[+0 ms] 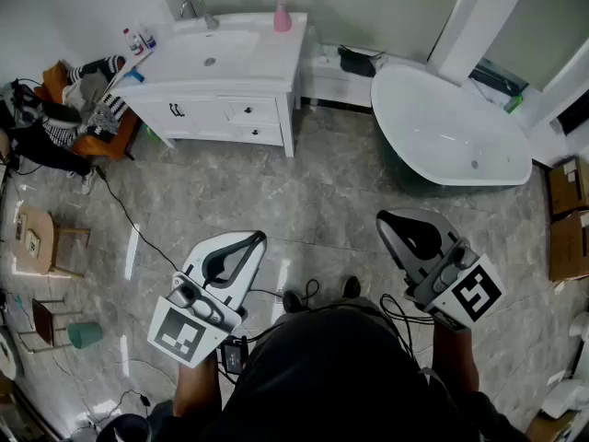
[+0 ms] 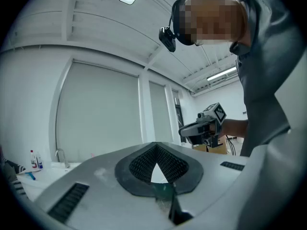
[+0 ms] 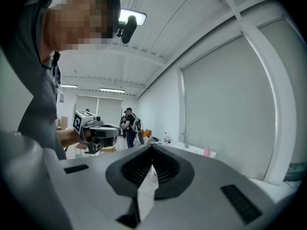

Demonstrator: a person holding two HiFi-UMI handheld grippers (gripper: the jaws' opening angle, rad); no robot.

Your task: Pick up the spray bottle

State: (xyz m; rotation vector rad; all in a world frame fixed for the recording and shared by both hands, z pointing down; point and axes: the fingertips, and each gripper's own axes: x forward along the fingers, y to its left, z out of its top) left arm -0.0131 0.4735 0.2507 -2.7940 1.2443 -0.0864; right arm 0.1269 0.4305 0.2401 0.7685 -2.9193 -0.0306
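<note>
Left gripper (image 1: 247,240), right gripper (image 1: 394,219) closed, empty. Pink plastic bottle (image 1: 282,17) atop white vanity (image 1: 262,58), perhaps sprayer: shut jaws could topple it.

A white vanity (image 1: 230,110) stands left of a bathtub (image 1: 398,90); perhaps cardboard boxes (image 1: 569,219) far right.

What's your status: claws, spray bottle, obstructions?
Left claw, right claw both shut, empty. Pink bottle, likely the sprayer, stands on the vanity across the room, untouched. Open floor between; bathtub off to the right.
</note>
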